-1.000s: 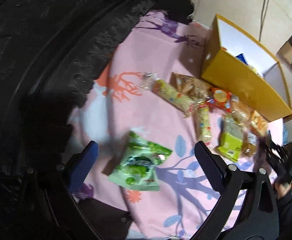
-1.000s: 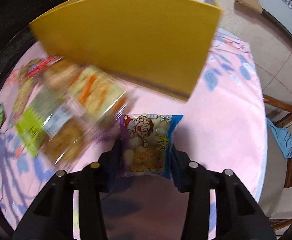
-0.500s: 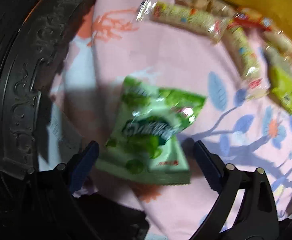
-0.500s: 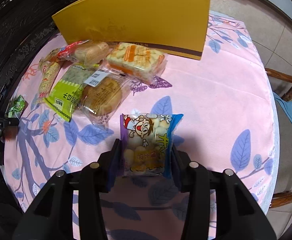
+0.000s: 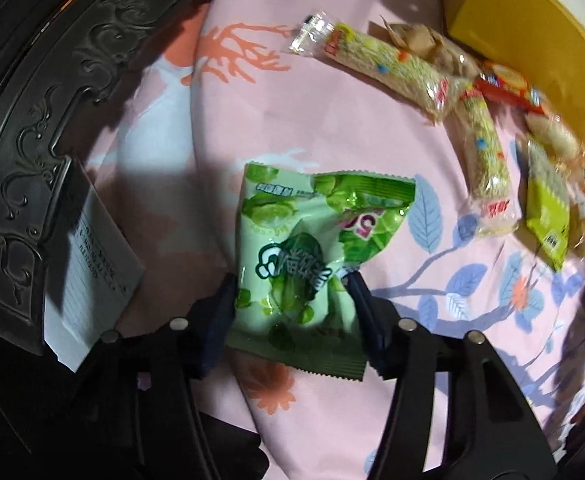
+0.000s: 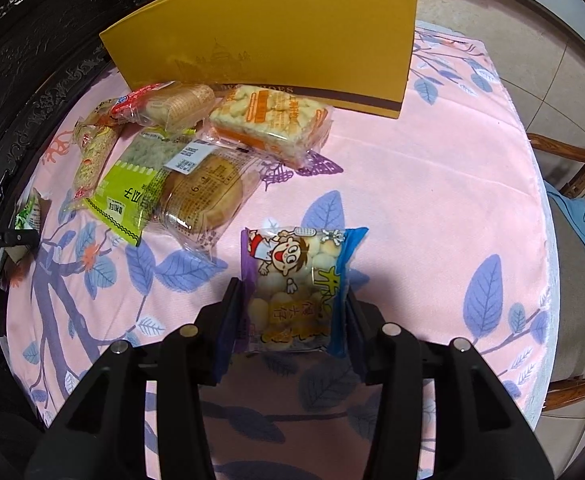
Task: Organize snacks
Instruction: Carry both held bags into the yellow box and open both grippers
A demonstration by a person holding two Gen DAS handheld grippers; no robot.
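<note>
Snacks in both claws, box far across the counter

Green snack packet (image 5: 304, 256) sits between the left claw (image 5: 292, 300) jaws, which have just been closing and now pinch its lower sides; it lies on the pink cloth (image 5: 332, 120), long axis pointing away. Right claw (image 6: 292, 304) holds the cartoon biscuit bag (image 6: 298, 280) and is nearer the yellow box (image 6: 276, 32).

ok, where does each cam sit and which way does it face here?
Left wrist: on the left gripper, looking steeply down at the pink tablecloth; its black fingers pinch a green snack bag, jaws just closed in.
Right wrist: on the right gripper, tilted down toward the yellow box; its fingers clamp a cartoon biscuit packet.
Shared: tablecloth, yellow box, the snack pile, the green bag.
</note>
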